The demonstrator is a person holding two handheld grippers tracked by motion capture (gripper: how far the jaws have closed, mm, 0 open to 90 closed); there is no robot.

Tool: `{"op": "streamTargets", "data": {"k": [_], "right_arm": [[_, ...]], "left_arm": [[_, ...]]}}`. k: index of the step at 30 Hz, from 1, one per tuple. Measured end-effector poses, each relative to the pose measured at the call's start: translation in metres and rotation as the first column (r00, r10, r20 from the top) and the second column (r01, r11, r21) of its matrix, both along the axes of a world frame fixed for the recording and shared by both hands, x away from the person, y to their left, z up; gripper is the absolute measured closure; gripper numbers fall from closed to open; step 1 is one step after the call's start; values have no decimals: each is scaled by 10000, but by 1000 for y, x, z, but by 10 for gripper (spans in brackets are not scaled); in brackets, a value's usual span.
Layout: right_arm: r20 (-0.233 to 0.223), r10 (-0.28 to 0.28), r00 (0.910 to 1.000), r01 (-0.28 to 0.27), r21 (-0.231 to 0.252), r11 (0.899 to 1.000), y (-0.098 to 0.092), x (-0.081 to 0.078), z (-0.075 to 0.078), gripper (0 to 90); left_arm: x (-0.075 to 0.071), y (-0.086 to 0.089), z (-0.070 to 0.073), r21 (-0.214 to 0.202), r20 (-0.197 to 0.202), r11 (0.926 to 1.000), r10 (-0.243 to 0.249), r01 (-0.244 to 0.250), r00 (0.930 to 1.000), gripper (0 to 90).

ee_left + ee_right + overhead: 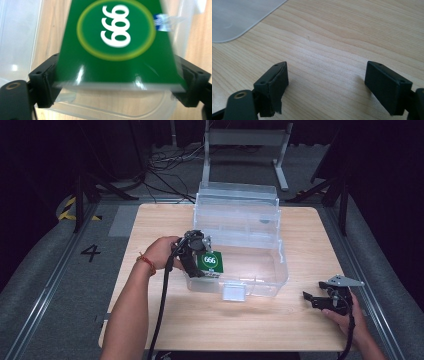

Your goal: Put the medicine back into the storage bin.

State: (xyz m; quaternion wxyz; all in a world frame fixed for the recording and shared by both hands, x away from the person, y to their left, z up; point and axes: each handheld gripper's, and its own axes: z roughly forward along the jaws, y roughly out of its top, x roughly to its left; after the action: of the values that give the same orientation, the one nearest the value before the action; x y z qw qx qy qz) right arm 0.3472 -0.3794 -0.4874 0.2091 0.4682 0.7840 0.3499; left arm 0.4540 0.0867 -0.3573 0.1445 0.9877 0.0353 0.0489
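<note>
Gripping a green box point(210, 261) marked with a white 666 in a yellow ring, the left hand-held gripper point(199, 261) sits at the left wall of the clear bin point(270, 275), around the middle of the tabletop point(150, 225). In the left gripper view the box point(117, 45) fills the space between the two black jaws, whose pads press on its two side edges, and the left hand-held gripper point(119, 85) holds it above the bin's rim point(105, 110). The bin's lid point(235, 200) stands open toward the far edge of the tabletop. A red band point(146, 262) circles the left wrist.

Farther right, near the right edge and the near right corner, the right hand-held gripper point(314, 298) lies low over the bare wood, well apart from the bin. In the right gripper view its jaws stand wide apart with nothing between them, and the right hand-held gripper point(329, 87) points across plain tabletop point(342, 37), with a corner of the bin point(234, 17) at upper left.
</note>
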Motion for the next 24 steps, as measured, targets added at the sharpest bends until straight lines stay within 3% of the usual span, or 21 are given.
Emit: {"op": "streamTargets", "data": {"k": [7, 12, 14, 18, 20, 22, 24], "right_arm": [[-18, -15, 10000, 15, 8, 10000, 0, 0, 0, 194], [-7, -13, 10000, 13, 4, 10000, 0, 0, 0, 194], [-10, -11, 10000, 11, 2, 10000, 0, 0, 0, 194], [-20, -18, 10000, 18, 13, 10000, 0, 0, 0, 194], [-20, -24, 10000, 24, 12, 10000, 0, 0, 0, 194], [-23, -27, 10000, 27, 17, 10000, 0, 0, 0, 194], [-28, -20, 10000, 20, 22, 10000, 0, -1, 0, 195]], "left_arm": [[-1, 5, 6, -158, 40, 9998, 92, -91, 9999, 130], [-2, 13, 13, -248, 388, 9995, 205, -195, 9990, 127], [-5, 17, 18, -690, 523, 9970, 394, -358, 9979, 117], [-8, 24, 30, -1615, 444, 9850, 687, -607, 9966, 129], [-11, 26, 33, -1915, 497, 9798, 690, -583, 9964, 139], [-14, 27, 34, -2002, 180, 9775, 710, -660, 9973, 168], [-20, 28, 33, -2072, 204, 9751, 854, -793, 9961, 154]]}}
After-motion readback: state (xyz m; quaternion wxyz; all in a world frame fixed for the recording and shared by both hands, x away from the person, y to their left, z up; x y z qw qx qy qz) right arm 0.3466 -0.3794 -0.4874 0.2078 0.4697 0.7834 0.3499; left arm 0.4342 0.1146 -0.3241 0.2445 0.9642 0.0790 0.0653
